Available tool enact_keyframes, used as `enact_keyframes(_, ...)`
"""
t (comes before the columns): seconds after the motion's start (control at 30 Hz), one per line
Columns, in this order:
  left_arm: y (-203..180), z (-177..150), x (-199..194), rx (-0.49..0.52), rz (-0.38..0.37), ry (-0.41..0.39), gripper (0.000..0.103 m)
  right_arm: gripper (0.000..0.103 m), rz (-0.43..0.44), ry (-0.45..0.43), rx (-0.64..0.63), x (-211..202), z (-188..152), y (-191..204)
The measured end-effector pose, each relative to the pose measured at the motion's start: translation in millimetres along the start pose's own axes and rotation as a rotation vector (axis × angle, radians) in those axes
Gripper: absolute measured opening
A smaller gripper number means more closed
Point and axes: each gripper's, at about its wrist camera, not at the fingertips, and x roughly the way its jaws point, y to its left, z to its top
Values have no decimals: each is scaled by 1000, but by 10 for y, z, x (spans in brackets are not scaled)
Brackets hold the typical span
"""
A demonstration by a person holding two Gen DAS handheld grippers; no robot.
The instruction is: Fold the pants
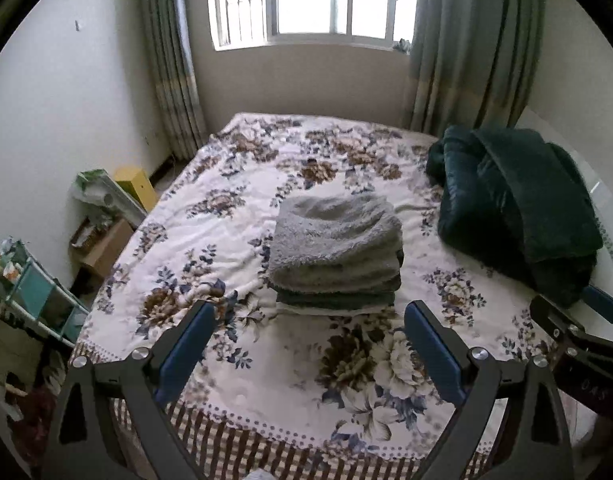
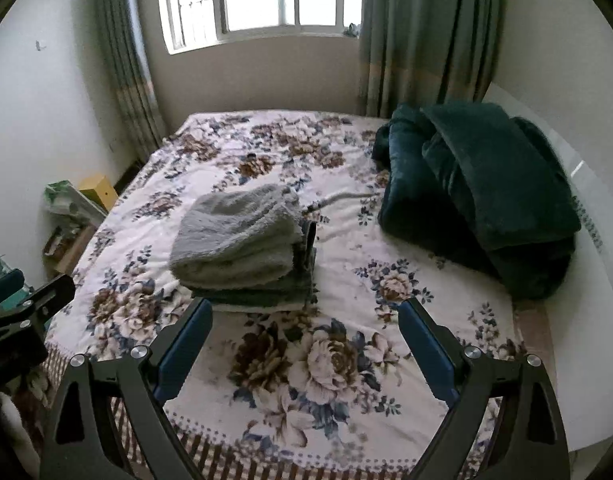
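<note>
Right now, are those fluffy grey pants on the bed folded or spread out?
Folded. The grey pants lie as a compact stack of layers on the floral bedspread, with no legs trailing out.

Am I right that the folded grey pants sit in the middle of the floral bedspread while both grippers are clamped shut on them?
Not quite. The folded grey pants do sit mid-bedspread, but the left gripper and right gripper are open and empty, short of the pile, as each wrist view shows.

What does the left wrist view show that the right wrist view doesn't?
Only the left wrist view shows the teal shelf rack beside the bed. Only the right wrist view shows the pants' dark side edge. Both share the folded grey pants, the dark green blanket, the floral bedspread, and the open left gripper and right gripper.
</note>
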Motion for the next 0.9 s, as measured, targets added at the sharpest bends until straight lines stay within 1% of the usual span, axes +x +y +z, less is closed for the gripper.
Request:
enact_keyframes(0.13, -10, -121, -494, -10, -2, -52, 97, 96, 15, -42, -8, -610, -151, -48)
enact_keyframes(0.23, -3, -169, -770, -9, -1, -85, 97, 96, 23, -74, -4, -1013, -208, -81)
enact_keyframes(0.37, 26, -218, -1108, -5, -14, -120, 97, 96, 42, -100, 3, -1426, -246, -76)
enact_keyframes(0.43, 46, -235, -1263, 8, 1, -143, 97, 96, 50, -110, 7, -1615, -255, -51)
enact_keyframes(0.5, 70, -279, -1385, 10, -3, -152, 97, 96, 58, -124, -2, -1777, -267, -6)
enact_keyframes(0.57, 86, -332, -1460, 16, -3, -164, 97, 96, 41, -138, -23, -1902, -285, 67)
enact_keyframes(0.67, 99, -397, -1486, 19, -14, -149, 97, 96, 33, -145, -35, -2038, -321, 156)
enact_keyframes(0.77, 162, -449, -1509, 8, -32, -133, 97, 96, 38, -134, -21, -2135, -353, 199)
enact_keyframes(0.9, 230, -450, -1532, 1, -30, -139, 97, 96, 45, -113, -5, -2150, -396, 202)
